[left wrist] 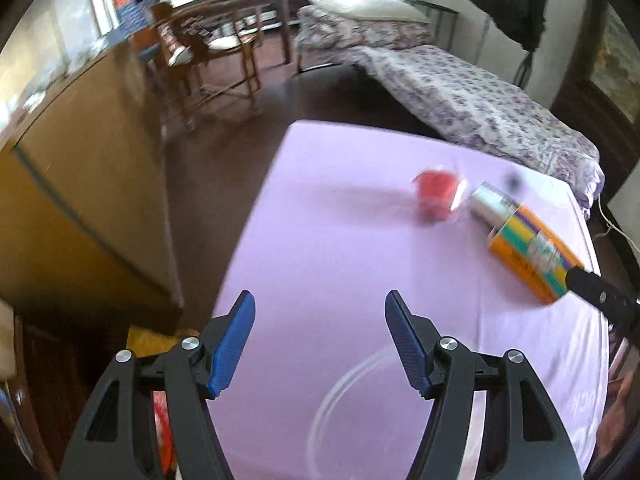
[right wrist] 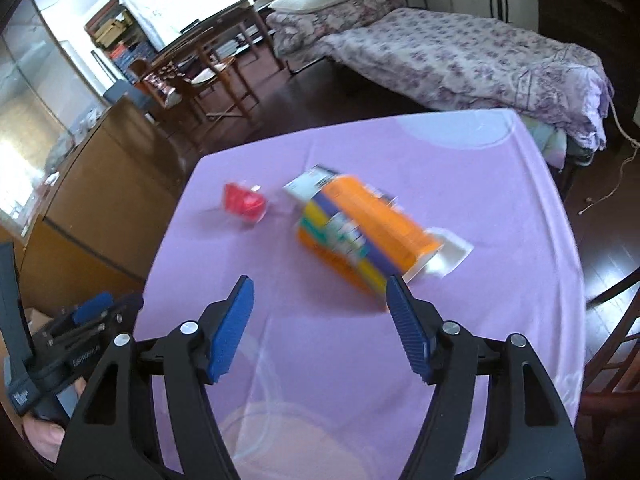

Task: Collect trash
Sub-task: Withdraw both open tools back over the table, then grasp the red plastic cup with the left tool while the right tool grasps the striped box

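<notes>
An orange, purple and yellow carton [right wrist: 360, 232] lies on its side on the lilac tablecloth [right wrist: 460, 184], with a white scrap [right wrist: 448, 258] at its near end. It also shows in the left wrist view [left wrist: 528, 248]. A small red plastic cup [right wrist: 244, 202] lies left of it, and shows in the left wrist view [left wrist: 436, 194]. My right gripper [right wrist: 320, 304] is open, its right fingertip [right wrist: 400, 304] just short of the carton. My left gripper [left wrist: 320, 320] is open and empty over bare cloth, well short of the cup. The right gripper's tip [left wrist: 600, 292] shows at the carton's end.
A wooden cabinet [left wrist: 80, 184] stands left of the table. Wooden chairs and a desk [left wrist: 224, 40] are beyond it. A bed with a floral cover [right wrist: 460, 56] is at the back right. A dark chair [right wrist: 616, 344] is at the table's right edge.
</notes>
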A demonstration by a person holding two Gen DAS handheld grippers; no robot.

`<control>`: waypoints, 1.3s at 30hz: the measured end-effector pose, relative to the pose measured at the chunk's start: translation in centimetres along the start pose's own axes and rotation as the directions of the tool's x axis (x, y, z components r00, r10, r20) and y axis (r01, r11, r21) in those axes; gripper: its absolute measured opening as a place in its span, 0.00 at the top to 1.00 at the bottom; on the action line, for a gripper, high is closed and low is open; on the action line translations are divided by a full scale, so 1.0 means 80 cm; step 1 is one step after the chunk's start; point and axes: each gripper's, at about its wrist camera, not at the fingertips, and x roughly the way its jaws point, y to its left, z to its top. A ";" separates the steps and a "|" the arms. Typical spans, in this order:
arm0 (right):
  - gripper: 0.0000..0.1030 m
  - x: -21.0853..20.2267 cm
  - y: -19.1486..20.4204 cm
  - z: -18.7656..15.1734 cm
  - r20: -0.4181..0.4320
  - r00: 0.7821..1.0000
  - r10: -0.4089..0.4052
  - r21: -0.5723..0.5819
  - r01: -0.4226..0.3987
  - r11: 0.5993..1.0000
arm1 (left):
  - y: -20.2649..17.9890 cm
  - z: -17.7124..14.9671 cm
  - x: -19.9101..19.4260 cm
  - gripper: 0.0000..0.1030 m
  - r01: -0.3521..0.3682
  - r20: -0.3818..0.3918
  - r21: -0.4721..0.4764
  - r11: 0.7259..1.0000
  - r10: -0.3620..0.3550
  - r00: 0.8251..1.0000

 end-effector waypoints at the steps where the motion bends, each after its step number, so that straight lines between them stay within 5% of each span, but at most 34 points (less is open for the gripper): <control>1: 0.35 0.002 -0.006 0.003 0.003 1.000 -0.006 0.006 0.006 1.000 | -0.007 0.007 0.006 0.36 0.008 0.001 0.008 1.000 -0.008 1.000; 15: 0.33 -0.002 -0.043 -0.001 0.009 1.000 0.003 0.049 -0.003 0.999 | -0.086 0.075 0.087 0.36 0.079 -0.033 0.072 0.994 -0.077 0.997; 26: 0.27 -0.001 -0.047 -0.002 0.009 1.000 0.029 0.084 -0.030 0.996 | -0.097 0.087 0.120 0.36 0.119 -0.073 0.050 0.992 -0.115 0.991; 30: 0.27 -0.001 -0.047 -0.003 0.012 0.999 0.034 0.083 -0.035 0.996 | -0.098 0.092 0.129 0.48 0.113 -0.078 0.049 0.992 -0.109 0.991; 39: 0.27 0.007 -0.047 -0.005 0.005 1.000 0.021 0.078 -0.021 0.997 | -0.078 0.084 0.108 0.49 0.129 -0.070 0.010 0.992 -0.128 0.989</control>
